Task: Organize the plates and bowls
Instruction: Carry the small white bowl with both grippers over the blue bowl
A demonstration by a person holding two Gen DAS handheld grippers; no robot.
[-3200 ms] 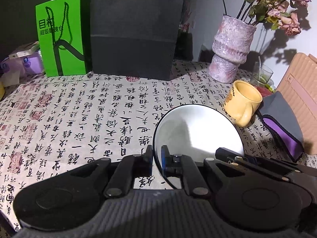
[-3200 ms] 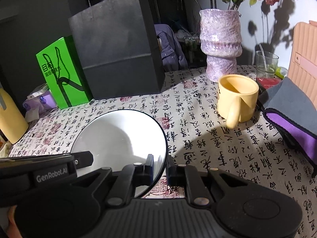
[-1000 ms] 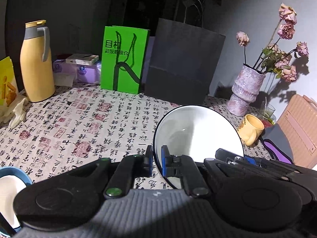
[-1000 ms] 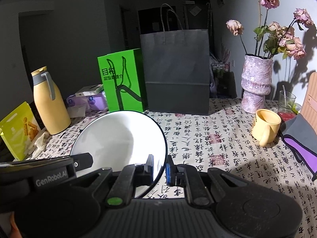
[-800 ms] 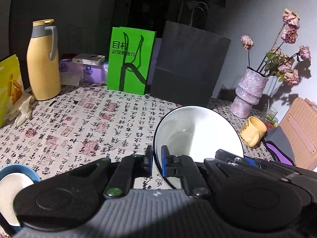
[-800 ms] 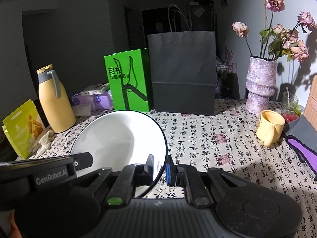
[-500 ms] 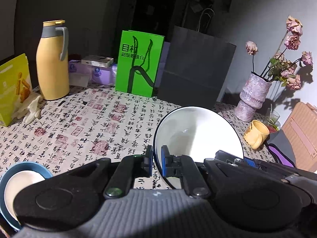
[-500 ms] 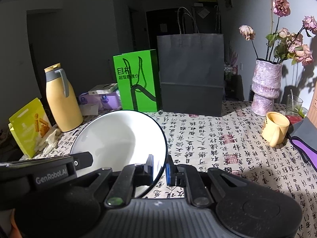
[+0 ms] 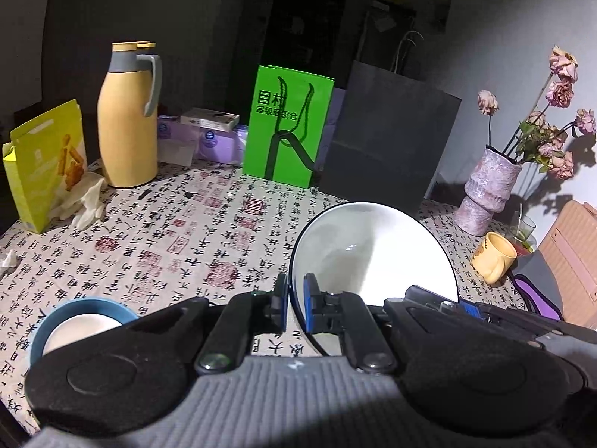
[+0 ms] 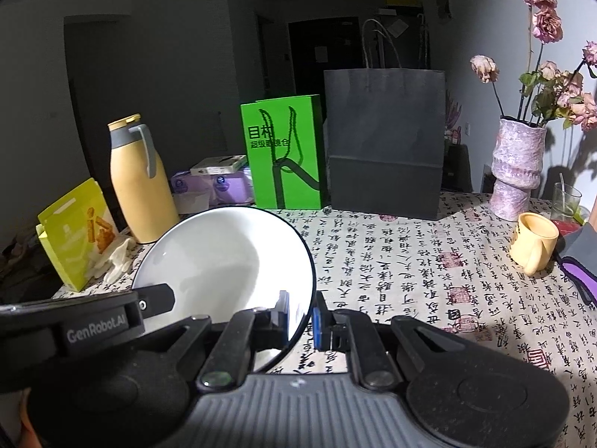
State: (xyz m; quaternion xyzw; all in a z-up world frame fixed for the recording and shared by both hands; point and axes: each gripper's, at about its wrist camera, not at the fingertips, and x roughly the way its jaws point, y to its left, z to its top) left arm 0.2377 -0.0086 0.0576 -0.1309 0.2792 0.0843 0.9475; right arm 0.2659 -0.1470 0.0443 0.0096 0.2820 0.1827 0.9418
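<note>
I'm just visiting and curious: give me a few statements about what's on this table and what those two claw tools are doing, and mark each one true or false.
1. Both claws grip the same white bowl by its rim. True: the left gripper and the right gripper pinch opposite edges.
2. The white bowl holds soup. False: it is empty.
3. A blue bowl sits on the tablecloth near the left claw. True.
4. The yellow mug lies on its side. False: it stands upright.
5. The green bag stands right of the dark paper bag. False: it stands to the left.
</note>
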